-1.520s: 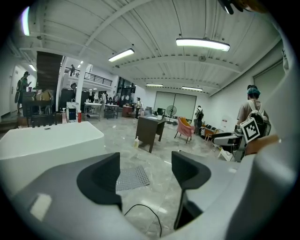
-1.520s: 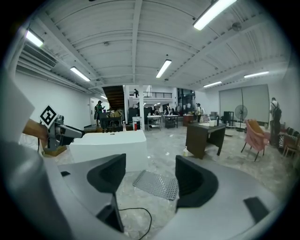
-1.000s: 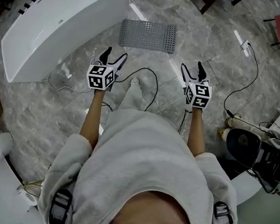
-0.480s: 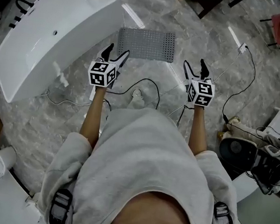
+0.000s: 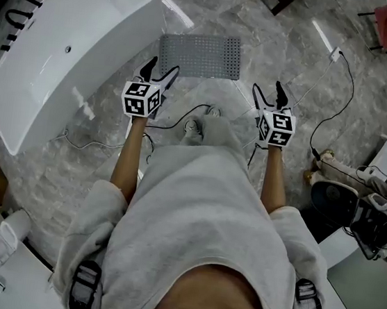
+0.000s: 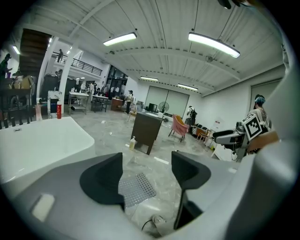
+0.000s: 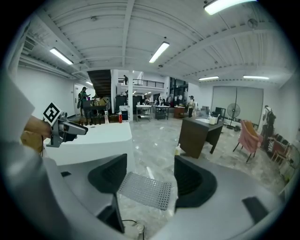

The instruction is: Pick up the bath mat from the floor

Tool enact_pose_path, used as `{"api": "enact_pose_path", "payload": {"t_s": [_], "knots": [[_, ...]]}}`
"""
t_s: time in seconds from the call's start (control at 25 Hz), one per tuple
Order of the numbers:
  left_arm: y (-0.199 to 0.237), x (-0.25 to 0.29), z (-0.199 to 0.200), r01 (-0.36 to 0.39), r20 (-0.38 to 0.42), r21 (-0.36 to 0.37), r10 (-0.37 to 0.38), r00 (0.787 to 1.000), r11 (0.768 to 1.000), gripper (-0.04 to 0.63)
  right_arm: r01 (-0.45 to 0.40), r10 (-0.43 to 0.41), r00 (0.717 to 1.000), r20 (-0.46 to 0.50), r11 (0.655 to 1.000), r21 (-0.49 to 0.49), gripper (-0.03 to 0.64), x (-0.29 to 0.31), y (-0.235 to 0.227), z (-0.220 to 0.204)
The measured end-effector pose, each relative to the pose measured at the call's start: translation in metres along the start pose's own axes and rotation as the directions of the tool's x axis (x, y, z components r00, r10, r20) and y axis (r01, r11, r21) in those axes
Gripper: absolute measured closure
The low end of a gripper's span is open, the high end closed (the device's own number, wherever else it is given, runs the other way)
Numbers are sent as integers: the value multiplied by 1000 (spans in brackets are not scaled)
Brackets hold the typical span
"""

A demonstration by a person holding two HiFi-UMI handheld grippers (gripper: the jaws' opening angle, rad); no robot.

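Since a second ago we have stepped forward: the bath mat (image 5: 199, 55) now lies closer to both grippers, and the bathtub (image 5: 57, 64) has slid toward 9 o'clock in the head view. The grey, perforated mat lies flat on the marble floor (image 5: 276, 48) at 12 o'clock from us, untouched. The left gripper (image 5: 159, 71) hovers at the mat's near left corner and the right gripper (image 5: 267, 89) just off its near right corner. In each gripper view the mat (image 6: 137, 189) (image 7: 145, 190) shows on the floor beyond the gap between the jaws. Both pairs of jaws stand wide apart with nothing between them. The only print we can make out is the black-and-white square markers on the gripper cubes. A black cable (image 5: 185, 111) loops on the floor between our arms.
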State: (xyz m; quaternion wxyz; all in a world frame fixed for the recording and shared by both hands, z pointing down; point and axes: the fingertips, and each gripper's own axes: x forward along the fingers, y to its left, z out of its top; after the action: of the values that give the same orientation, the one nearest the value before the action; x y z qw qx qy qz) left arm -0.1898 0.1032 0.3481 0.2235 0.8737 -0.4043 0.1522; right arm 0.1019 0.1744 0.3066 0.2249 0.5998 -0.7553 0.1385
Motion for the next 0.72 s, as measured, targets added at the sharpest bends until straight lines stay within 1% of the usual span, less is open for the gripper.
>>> {"api": "enact_pose_path", "payload": {"t_s": [0.16, 0.36, 0.72], "knots": [[5, 10, -1, 0, -17, 0, 0, 1000, 1000, 264, -4, 4, 1000, -12, 1000, 14, 295, 14, -5, -3], [21, 30, 1, -27, -37, -6, 27, 999, 1000, 264, -38, 39, 999, -25, 999, 21, 296, 46, -13, -4], [50, 93, 17, -98, -98, -30, 95, 991, 995, 264, -94, 96, 993, -61, 995, 43, 296, 119, -63, 3]]}}
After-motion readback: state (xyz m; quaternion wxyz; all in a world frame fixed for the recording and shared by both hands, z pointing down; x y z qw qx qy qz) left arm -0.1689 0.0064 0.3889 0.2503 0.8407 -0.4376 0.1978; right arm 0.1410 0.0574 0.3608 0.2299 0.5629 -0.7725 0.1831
